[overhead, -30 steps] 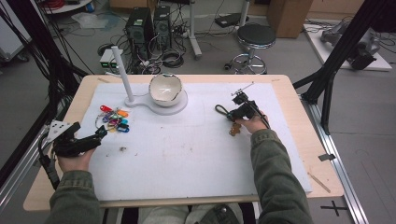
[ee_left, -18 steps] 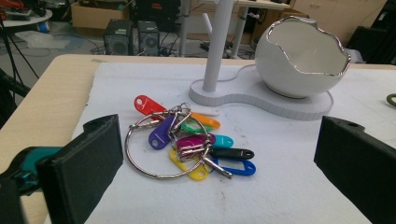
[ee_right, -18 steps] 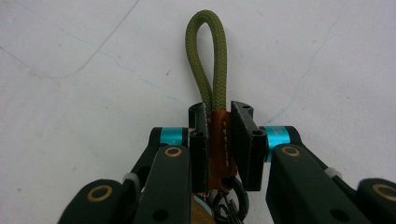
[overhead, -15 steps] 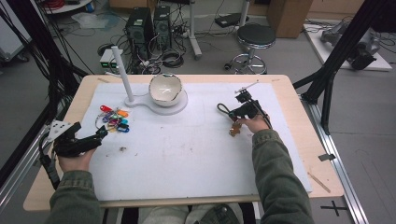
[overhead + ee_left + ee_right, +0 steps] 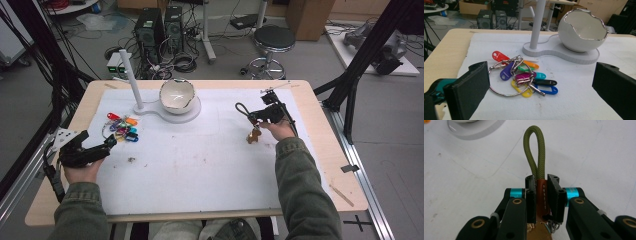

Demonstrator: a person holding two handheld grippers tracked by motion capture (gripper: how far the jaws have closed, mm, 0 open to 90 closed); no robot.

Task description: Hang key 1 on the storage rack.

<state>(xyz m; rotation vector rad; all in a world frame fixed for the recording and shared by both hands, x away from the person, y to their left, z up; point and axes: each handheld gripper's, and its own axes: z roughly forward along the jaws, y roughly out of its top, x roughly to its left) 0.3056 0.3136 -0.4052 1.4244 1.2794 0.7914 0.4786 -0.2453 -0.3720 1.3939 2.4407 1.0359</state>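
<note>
On the white-covered tabletop (image 5: 200,165), right of frame centre, the right hand-held gripper (image 5: 541,195) clamps a leather keychain (image 5: 541,195), its green cord loop (image 5: 535,150) pointing up-left toward the white stand (image 5: 131,80); the left hand-held gripper (image 5: 536,90) gapes empty.

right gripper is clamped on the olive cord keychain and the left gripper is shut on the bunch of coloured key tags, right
Not quite. The left gripper is open, its jaws standing wide apart short of the key tags, as the left gripper view shows. The right gripper is indeed clamped on the olive cord keychain.
</note>
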